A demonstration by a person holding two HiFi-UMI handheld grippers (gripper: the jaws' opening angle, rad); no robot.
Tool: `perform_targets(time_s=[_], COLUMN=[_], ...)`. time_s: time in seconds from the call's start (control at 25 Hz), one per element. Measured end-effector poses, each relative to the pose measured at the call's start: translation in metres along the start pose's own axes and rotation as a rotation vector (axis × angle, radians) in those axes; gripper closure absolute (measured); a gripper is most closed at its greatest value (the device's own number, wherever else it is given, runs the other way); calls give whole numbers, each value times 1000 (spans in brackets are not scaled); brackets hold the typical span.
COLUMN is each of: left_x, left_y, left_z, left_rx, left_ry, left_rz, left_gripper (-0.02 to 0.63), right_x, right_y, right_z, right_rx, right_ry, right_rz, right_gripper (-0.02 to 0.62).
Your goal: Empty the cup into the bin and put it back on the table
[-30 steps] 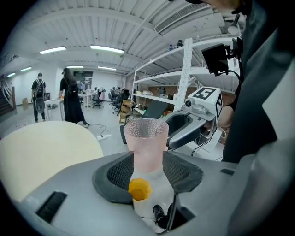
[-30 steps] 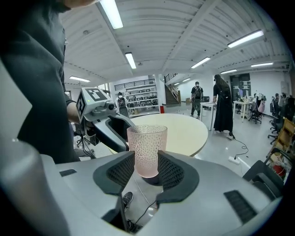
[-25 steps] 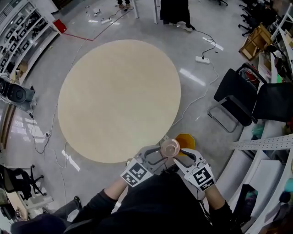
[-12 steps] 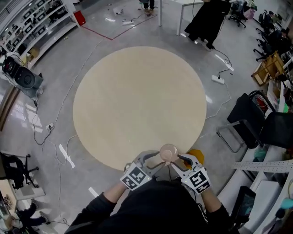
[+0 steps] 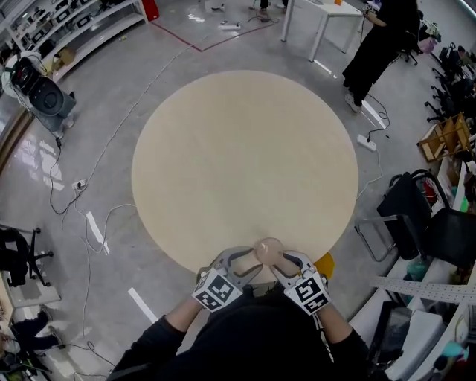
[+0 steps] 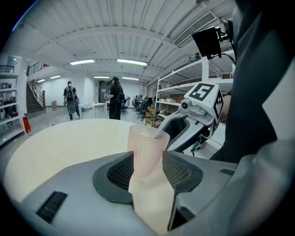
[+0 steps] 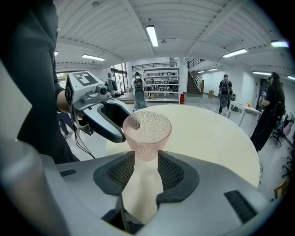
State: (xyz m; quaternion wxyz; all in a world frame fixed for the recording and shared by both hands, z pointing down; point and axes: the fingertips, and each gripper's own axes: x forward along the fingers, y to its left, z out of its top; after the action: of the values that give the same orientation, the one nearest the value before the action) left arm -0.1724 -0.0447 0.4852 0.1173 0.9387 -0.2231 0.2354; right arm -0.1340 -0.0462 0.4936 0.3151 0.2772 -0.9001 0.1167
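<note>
Left gripper [image 6: 147, 168]: jaws part-way apart, both ribbed black pads pressed against the lower sides of the cup [image 6: 146, 150].
Right gripper [image 7: 146, 168]: comes in from the other side; its pads pinch the narrow bottom of the same cup.
Cup: pink, see-through, dimpled all over, mouth up, carried between the two grippers above the near rim of the round table [image 5: 245, 164]. Whether its base touches the top cannot be told.
Markings: each gripper carries a cube with black-and-white square patterns, the left cube [image 5: 215, 289] and the right cube [image 5: 306, 292]. They bear no legible words.
Table: pale beige top.
Bin [image 5: 326, 261]: orange, on the floor just right of the table's near edge, mostly hidden behind the right gripper.
Farther out: a black chair [image 5: 416, 216] to the right, a person in black [image 5: 379, 45] by a white desk [image 5: 320, 11] at the far right, and cables trailing over the grey floor on the left.
</note>
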Motion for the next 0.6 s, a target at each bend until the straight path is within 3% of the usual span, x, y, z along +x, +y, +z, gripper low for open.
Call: perform_targets(time_s=[0.6], left_x=[-5], left_y=[50], left_z=[-32], left_rx=[-67], left_ry=[73], left_rz=[118], left_gripper=[400], right_x=[66], right_y=[-12], right_z=[7], right_rx=[-139], right_ry=[95], right_rz=[128], right_gripper=[431])
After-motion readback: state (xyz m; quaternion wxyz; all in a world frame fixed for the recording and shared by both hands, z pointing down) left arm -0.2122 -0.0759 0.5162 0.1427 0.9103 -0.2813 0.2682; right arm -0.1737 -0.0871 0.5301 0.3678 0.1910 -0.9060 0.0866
